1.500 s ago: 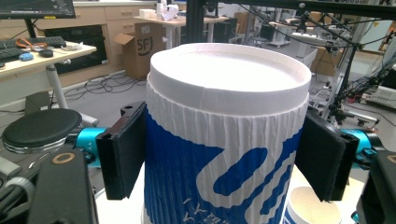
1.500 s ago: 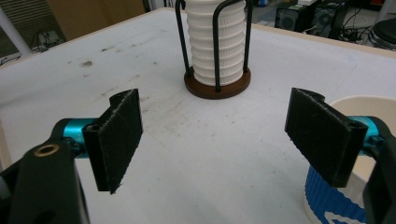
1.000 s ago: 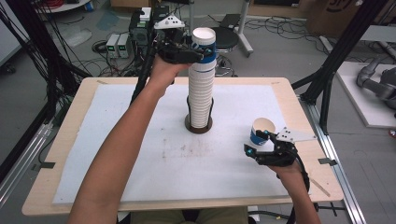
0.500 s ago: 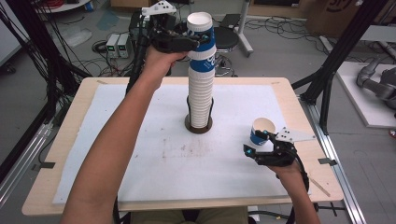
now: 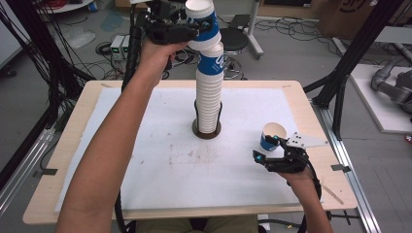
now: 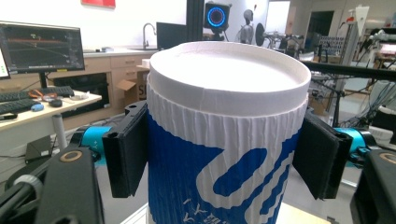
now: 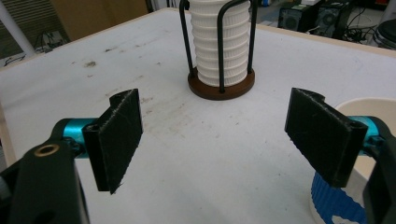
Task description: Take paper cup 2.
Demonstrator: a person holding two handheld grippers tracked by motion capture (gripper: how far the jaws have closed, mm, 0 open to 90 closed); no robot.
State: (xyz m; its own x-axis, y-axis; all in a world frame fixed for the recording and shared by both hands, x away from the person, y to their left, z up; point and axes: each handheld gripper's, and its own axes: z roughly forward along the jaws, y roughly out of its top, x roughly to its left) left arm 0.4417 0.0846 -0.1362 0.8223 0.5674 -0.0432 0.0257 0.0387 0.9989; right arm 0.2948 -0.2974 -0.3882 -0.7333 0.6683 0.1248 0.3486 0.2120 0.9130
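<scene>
A tall stack of white-and-blue paper cups (image 5: pixel 209 97) stands in a black wire holder with a round brown base (image 5: pixel 206 132) at the table's middle. My left gripper (image 5: pixel 193 30) is raised above the stack and shut on the top cup (image 5: pixel 201 19), which is tilted and lifted partly out of the one below. In the left gripper view the pads press both sides of that cup (image 6: pixel 224 140). A single cup (image 5: pixel 273 136) stands upright at the right. My right gripper (image 5: pixel 266 149) is open just in front of it, and the cup (image 7: pixel 336 205) sits outside its right pad (image 7: pixel 322 135).
A white sheet (image 5: pixel 145 160) covers the wooden table (image 5: pixel 58 194). Black frame legs (image 5: pixel 340 82) rise beside the table's right edge. The holder and stack (image 7: pixel 219 42) stand ahead of the right gripper across stained bare sheet.
The left gripper has risen with the top cup, pulling it up out of the stack and tilting it. The right gripper and the single cup have stayed put.
</scene>
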